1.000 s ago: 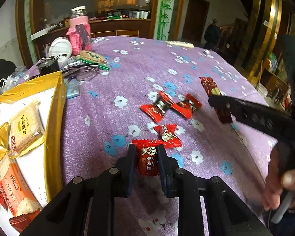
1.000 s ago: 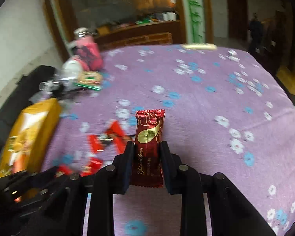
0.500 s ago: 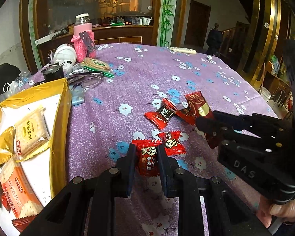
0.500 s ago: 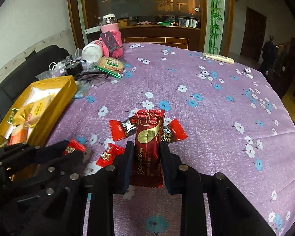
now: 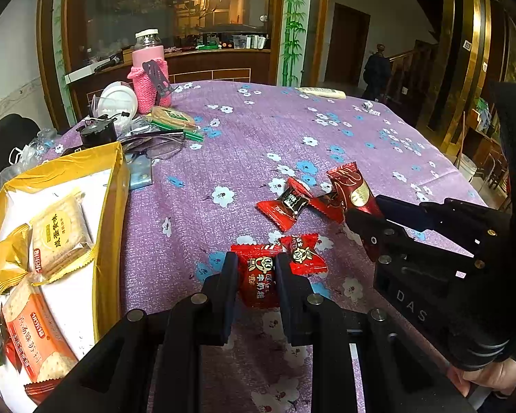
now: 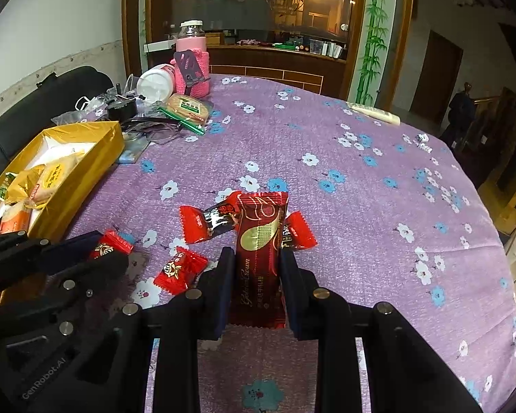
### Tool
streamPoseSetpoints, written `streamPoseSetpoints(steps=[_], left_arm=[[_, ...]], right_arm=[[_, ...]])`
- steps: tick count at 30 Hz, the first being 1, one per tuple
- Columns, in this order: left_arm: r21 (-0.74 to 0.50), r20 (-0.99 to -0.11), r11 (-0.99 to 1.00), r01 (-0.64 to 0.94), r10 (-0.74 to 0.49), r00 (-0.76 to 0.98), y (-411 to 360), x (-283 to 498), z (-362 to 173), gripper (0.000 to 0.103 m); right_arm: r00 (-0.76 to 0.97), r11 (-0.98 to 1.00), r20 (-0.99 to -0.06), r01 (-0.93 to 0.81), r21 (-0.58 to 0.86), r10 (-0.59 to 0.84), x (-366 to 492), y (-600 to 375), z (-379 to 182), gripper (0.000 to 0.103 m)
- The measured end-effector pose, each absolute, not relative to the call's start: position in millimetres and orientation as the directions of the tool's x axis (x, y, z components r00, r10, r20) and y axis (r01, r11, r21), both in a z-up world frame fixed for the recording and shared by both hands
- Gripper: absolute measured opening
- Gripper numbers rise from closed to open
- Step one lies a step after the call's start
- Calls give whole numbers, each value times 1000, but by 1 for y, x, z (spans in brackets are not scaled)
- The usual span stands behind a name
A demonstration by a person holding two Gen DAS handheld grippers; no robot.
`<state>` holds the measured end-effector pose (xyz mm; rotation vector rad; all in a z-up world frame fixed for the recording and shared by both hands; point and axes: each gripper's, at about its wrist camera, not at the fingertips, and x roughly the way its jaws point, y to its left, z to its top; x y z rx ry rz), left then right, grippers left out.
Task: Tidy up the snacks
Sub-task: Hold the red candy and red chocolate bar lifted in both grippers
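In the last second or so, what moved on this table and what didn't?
The right gripper, still clamping the dark red bar, swung in toward the loose candies and the left gripper. The left gripper stayed put, still shut on its red candy. The loose candies and the gold box did not shift.

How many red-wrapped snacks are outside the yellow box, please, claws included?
5: milk candy in left claw, small candy beside it, black-banded candy beyond, second banded candy partly behind the dark red bar in right claw. Others may be hidden.

Right tool (image 6: 254, 275) clamps dark red wafer bar (image 6: 259, 241) above purple floral tablecloth (image 6: 361, 206); red candies (image 6: 179, 268) nearby.
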<state>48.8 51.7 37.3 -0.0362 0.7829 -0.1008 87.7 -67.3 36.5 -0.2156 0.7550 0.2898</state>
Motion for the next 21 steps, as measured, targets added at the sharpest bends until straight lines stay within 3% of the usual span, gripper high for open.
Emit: streamPoseSetpoints(steps=[21], left_arm=[[-74,-683,995,69,-100,724,53,46,42,22]], right_arm=[[733,941,-668,-304,-150,130,83,-68,41,25]])
